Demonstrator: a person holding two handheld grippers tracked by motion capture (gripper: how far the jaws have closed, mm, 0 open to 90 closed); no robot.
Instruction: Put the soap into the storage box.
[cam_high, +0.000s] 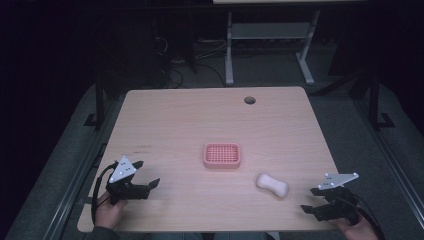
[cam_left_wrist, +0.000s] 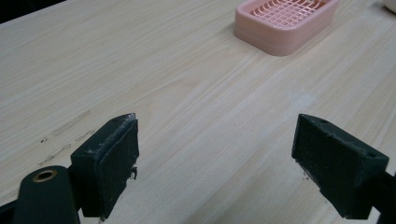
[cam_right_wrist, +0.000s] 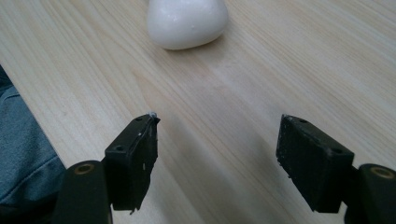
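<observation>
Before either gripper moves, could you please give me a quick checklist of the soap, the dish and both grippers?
1. Left gripper open, nothing between its jaws: ok.
2. Right gripper open, nothing between its jaws: ok.
3. White soap lies free on the table, ahead of the right gripper: ok.
4. Pink soap dish holds nothing: ok.
5. Soap already in the dish: not ok.
6. Soap slippery: cannot tell.

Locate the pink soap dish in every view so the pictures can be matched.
High view: pink soap dish at the table's centre, left of the white soap bar.
Left gripper view: top right, beyond the open jaws.
Right gripper view: not in it.
Shared landmark: the light wooden tabletop.
</observation>
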